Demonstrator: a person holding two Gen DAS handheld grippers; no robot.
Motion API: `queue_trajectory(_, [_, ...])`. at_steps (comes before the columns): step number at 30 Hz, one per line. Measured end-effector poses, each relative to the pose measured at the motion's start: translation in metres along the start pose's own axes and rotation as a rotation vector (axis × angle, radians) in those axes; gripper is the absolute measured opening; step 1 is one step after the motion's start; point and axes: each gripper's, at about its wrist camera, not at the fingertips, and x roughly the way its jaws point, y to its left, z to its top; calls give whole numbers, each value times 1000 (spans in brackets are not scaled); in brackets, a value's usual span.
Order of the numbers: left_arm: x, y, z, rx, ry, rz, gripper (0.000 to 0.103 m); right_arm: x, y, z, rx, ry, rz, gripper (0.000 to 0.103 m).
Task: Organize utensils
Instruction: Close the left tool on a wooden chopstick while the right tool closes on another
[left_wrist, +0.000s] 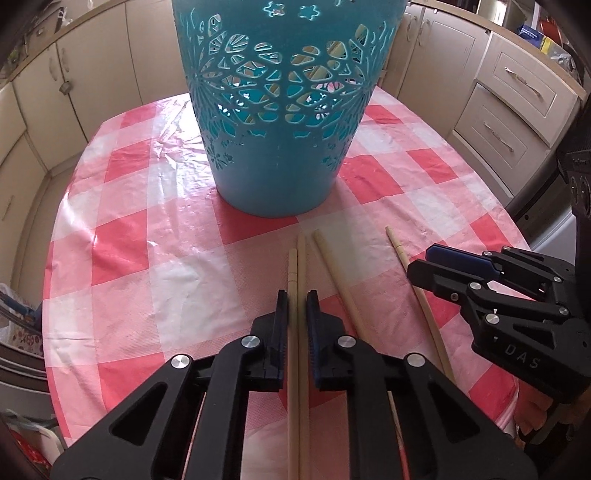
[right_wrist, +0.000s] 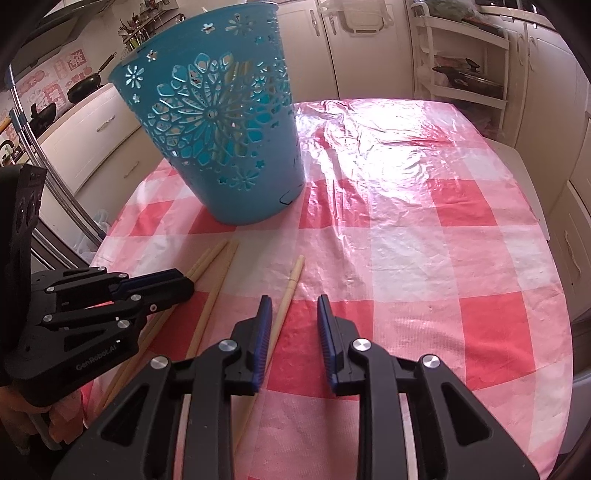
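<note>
While four chopsticks lie on table (left_wrist: 122, 229), we clamp left gripper (left_wrist: 297, 306) on chopstick pair (left_wrist: 297, 266). Right gripper (right_wrist: 294, 314) apart, single chopstick (right_wrist: 288, 295) between its jaws, unpressed. Basket (left_wrist: 280, 110) perhaps holds some already.

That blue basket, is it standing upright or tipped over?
Upright: the blue basket stands on its base on the checked tablecloth, rim at top.

Glossy plastic tablecloth (left_wrist: 177, 236) — matt wooden chopsticks (left_wrist: 299, 266) — pierced plastic basket (left_wrist: 277, 110).
</note>
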Motion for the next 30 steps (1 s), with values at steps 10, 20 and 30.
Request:
queue_trajectory(10, [0, 7, 3, -46, 12, -21, 15, 4, 12, -1, -66, -10, -39, 26])
queue_trajectory(20, [-3, 24, 3, -128, 10, -15, 36, 5, 10, -1, -62, -12, -33, 26])
queue_trajectory(30, [-3, 22, 4, -93, 1, 50, 36, 5, 11, -1, -63, -12, -34, 27])
